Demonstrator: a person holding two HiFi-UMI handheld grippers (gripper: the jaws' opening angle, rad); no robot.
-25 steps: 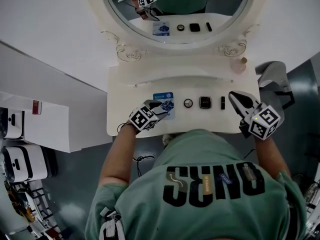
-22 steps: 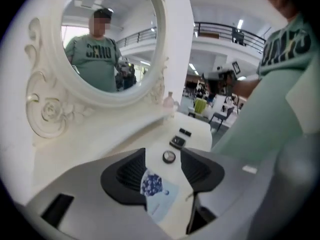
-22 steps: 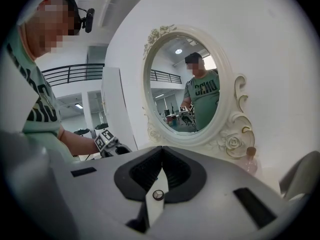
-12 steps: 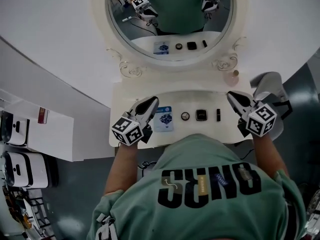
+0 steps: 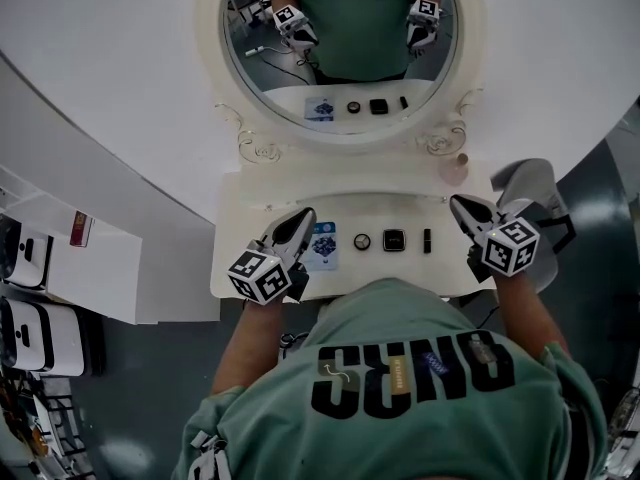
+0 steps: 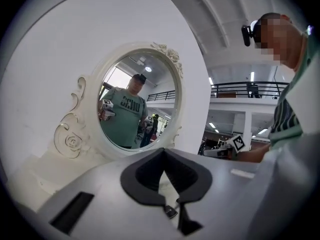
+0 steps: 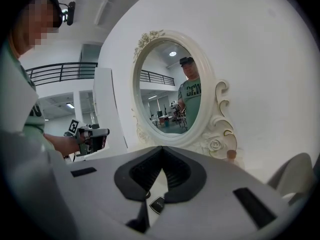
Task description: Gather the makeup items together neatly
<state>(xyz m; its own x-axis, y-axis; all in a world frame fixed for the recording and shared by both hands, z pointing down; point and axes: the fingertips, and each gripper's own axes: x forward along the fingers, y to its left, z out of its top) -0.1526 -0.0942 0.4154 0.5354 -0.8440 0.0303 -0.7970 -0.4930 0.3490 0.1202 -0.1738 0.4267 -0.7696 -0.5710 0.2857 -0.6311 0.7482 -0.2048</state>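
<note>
Head view shows me the white bench carrying a left-to-right row of blue packet, square compact, round compact and black tube, the packet lying just right of my left hand-held gripper, the tube near my right hand-held gripper, both pinched closed and empty.

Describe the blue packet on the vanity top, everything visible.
The blue packet is a flat rectangle, white with dark blue print too small to read, seemingly card or foil. It lies flat on the cream vanity top, leftmost in the row, apart from the round item to its right. The left gripper, jaws shut and empty, sits at its left edge; contact can't be told.
</note>
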